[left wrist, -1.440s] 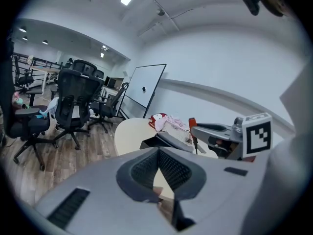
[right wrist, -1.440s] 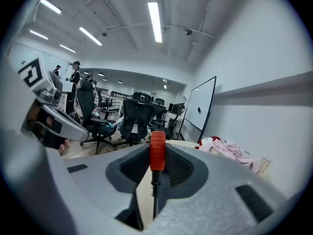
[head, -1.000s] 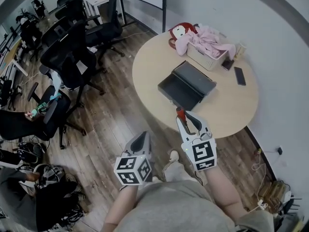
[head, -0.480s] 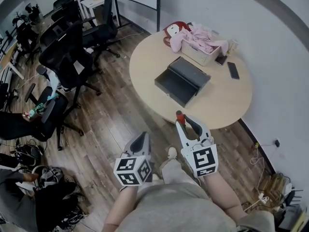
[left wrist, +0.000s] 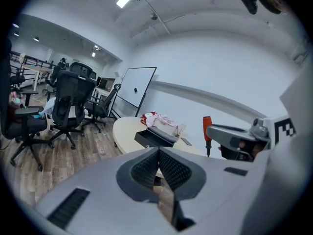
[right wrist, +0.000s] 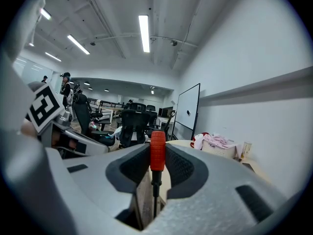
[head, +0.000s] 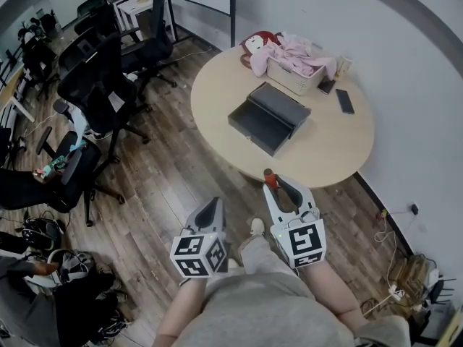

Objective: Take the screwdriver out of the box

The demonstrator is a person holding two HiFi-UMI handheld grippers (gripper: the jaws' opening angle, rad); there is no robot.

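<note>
The screwdriver (head: 269,177), with a red handle and dark shaft, stands upright between the jaws of my right gripper (head: 275,183), which is shut on its handle (right wrist: 157,151). It hangs over the wooden floor just off the near edge of the round table (head: 340,150). The black box (head: 268,118) lies open near the table's middle, well beyond the screwdriver. My left gripper (head: 213,206) is lower left of the right one, over the floor, its pads (left wrist: 146,168) pressed together with nothing between them. The left gripper view shows the screwdriver (left wrist: 207,130) at the right.
A white basket (head: 293,80) of pink clothes with a doll stands at the table's far side, two phones (head: 345,101) beside it. Black office chairs (head: 101,85) crowd the floor to the left. Cables and a power strip (head: 394,288) lie by the wall at right.
Both grippers have drawn back from the table. The screwdriver, earlier over the table's near edge, now hangs over the floor farther from the box. The grip on it is unchanged.
</note>
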